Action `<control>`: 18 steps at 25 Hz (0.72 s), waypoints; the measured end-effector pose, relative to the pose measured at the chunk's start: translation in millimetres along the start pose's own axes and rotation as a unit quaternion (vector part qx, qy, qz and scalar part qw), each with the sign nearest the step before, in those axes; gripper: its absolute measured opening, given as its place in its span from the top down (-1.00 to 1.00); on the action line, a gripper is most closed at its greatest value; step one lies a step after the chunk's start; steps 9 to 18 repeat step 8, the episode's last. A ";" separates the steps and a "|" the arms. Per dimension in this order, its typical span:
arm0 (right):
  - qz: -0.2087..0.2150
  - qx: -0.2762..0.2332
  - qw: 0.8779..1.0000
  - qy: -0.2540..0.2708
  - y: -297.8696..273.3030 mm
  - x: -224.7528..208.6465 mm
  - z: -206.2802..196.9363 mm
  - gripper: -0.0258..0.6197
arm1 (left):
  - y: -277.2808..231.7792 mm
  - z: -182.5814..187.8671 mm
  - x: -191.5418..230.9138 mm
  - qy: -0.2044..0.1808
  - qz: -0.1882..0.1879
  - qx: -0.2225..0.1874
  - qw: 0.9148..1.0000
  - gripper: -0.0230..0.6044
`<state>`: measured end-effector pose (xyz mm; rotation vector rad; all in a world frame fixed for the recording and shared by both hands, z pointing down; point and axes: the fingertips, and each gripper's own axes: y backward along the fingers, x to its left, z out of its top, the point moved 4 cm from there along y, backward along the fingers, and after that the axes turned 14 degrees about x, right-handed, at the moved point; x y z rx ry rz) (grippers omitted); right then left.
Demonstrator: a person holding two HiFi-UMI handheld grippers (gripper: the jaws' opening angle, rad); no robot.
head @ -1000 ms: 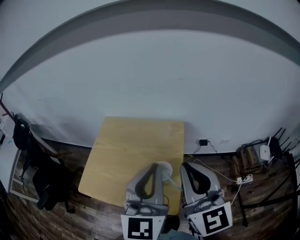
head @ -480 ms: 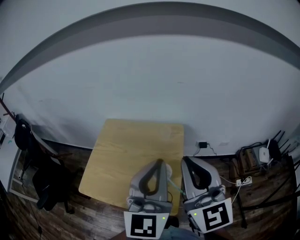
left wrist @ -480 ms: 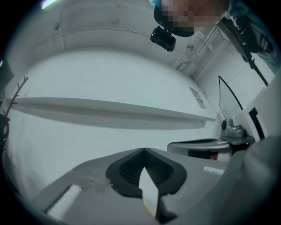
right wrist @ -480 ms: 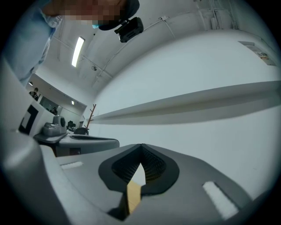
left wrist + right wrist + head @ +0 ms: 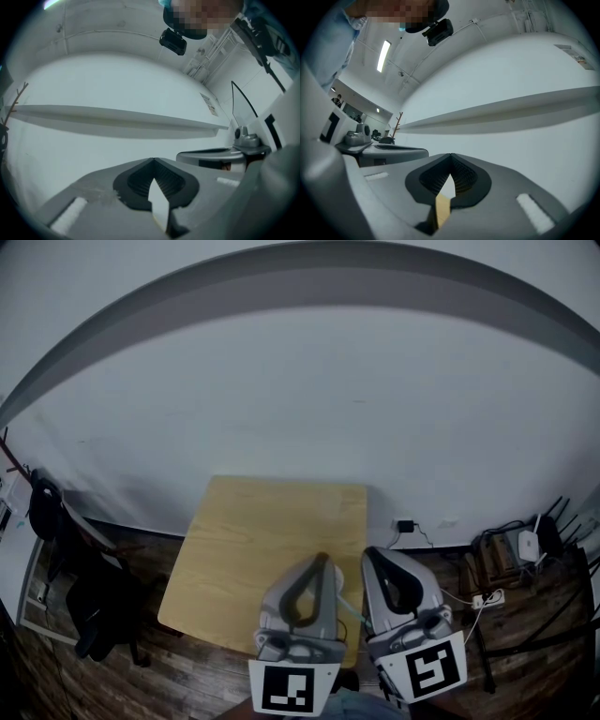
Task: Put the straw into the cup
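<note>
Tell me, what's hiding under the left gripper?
Only the wooden table shows around the left gripper. Whatever sits right beneath the gripper is covered by its body, so I can't tell what is there.

No word, brand or number can be read anywhere. The marker cube (image 5: 293,690) of the left claw (image 5: 321,561) and the marker cube (image 5: 429,673) of the right claw (image 5: 367,554) bear only black-and-white square patterns — no letters. A small printed notice (image 5: 209,104) sticks on the white wall (image 5: 117,79); its print is too small to make out — likewise in the right gripper view.
</note>
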<state>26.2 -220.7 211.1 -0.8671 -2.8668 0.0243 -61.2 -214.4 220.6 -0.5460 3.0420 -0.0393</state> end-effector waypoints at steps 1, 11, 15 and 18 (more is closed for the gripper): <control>0.000 -0.001 1.000 0.000 0.5 0.7 0.3 0.90 | 0.7 -0.3 -0.2 0.000 -0.001 0.001 1.000 0.87; 0.002 0.000 1.000 -0.002 1.9 3.7 -1.2 0.90 | 2.8 -2.6 0.0 -0.001 -0.002 0.007 1.000 0.87; 0.002 0.000 1.000 -0.002 1.9 3.7 -1.2 0.90 | 2.8 -2.6 0.0 -0.001 -0.002 0.007 1.000 0.87; 0.002 0.000 1.000 -0.002 1.9 3.7 -1.2 0.90 | 2.8 -2.6 0.0 -0.001 -0.002 0.007 1.000 0.87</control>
